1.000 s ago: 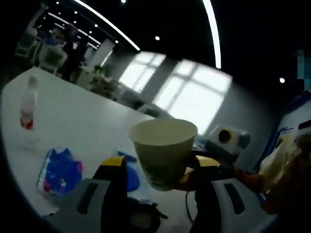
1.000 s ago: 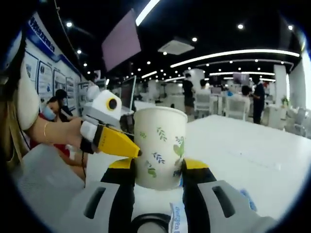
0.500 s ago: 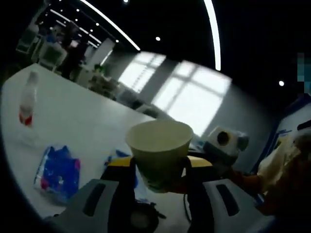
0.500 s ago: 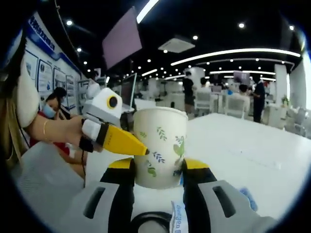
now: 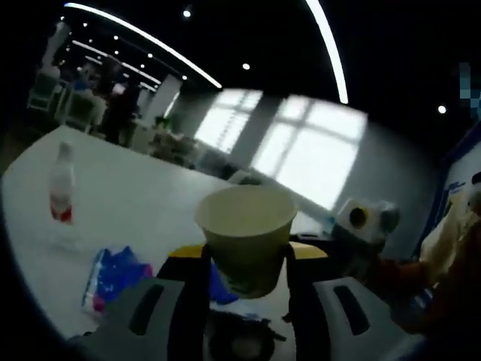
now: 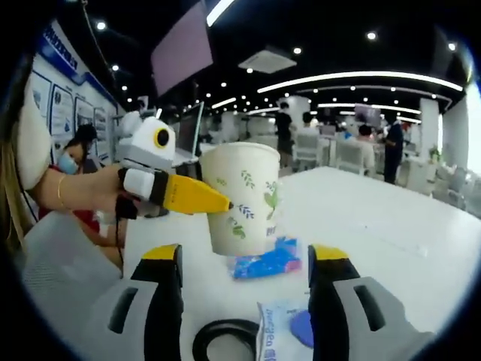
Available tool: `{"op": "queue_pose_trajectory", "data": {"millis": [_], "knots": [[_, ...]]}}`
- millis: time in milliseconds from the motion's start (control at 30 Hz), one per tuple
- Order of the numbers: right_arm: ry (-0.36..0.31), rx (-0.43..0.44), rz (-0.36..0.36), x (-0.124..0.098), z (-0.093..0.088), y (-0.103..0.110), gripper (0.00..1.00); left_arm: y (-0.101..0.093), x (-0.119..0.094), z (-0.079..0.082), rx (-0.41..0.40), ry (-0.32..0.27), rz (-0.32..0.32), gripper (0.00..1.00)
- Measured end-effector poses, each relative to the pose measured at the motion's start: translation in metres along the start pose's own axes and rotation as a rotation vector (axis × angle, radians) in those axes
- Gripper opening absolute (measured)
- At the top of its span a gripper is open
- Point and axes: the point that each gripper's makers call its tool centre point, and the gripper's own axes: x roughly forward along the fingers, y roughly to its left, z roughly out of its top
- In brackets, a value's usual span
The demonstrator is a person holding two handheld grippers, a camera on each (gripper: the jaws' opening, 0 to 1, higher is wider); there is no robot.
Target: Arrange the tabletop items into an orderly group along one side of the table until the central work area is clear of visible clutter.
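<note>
A white paper cup (image 5: 245, 235) printed with leaves (image 6: 242, 197) hangs upright above the white table (image 6: 376, 226). My left gripper (image 5: 244, 254) is shut on the cup, one yellow-tipped jaw on each side. In the right gripper view the left gripper (image 6: 218, 203) comes in from the left, held by a hand, and pinches the cup's wall. My right gripper (image 6: 246, 252) stands open just short of the cup, both jaws apart from it. A blue packet (image 6: 263, 261) lies on the table under the cup.
A water bottle with a red label (image 5: 62, 197) stands at the left on the table, and the blue packet (image 5: 113, 274) lies nearer. A white printed packet (image 6: 274, 335), a black ring (image 6: 222, 342) and a blue disc (image 6: 301, 327) lie close by. People sit in the background.
My right gripper has opened, let go of the cup and drawn back from it. The left gripper has closed on the cup and now holds it alone.
</note>
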Motion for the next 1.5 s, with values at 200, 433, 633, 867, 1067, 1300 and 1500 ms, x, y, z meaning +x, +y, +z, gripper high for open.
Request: {"op": "queue_pose_trajectory", "data": {"millis": [200, 433, 633, 867, 1067, 1300, 1500], "knots": [[0.033, 0.001, -0.003, -0.001, -0.008, -0.003, 0.75, 0.011, -0.001, 0.002, 0.165, 0.033, 0.056, 0.37], [0.052, 0.013, 0.01, 0.0, -0.015, -0.002, 0.76, 0.026, 0.002, 0.017, 0.294, 0.035, 0.103, 0.37], [0.064, 0.024, 0.006, -0.001, -0.02, -0.005, 0.77, 0.041, 0.006, 0.026, 0.367, 0.044, 0.146, 0.37], [0.069, 0.047, 0.003, 0.005, -0.018, -0.015, 0.81, 0.051, 0.01, 0.034, 0.405, 0.047, 0.165, 0.37], [0.065, 0.069, 0.012, 0.017, -0.02, -0.027, 0.82, 0.065, 0.011, 0.035, 0.414, 0.057, 0.184, 0.37], [0.034, 0.191, 0.065, 0.042, -0.022, -0.034, 0.85, 0.085, 0.013, 0.041, 0.406, 0.058, 0.221, 0.37], [0.054, 0.18, 0.058, 0.069, -0.027, -0.051, 0.85, 0.098, 0.014, 0.046, 0.423, 0.061, 0.241, 0.37]]}}
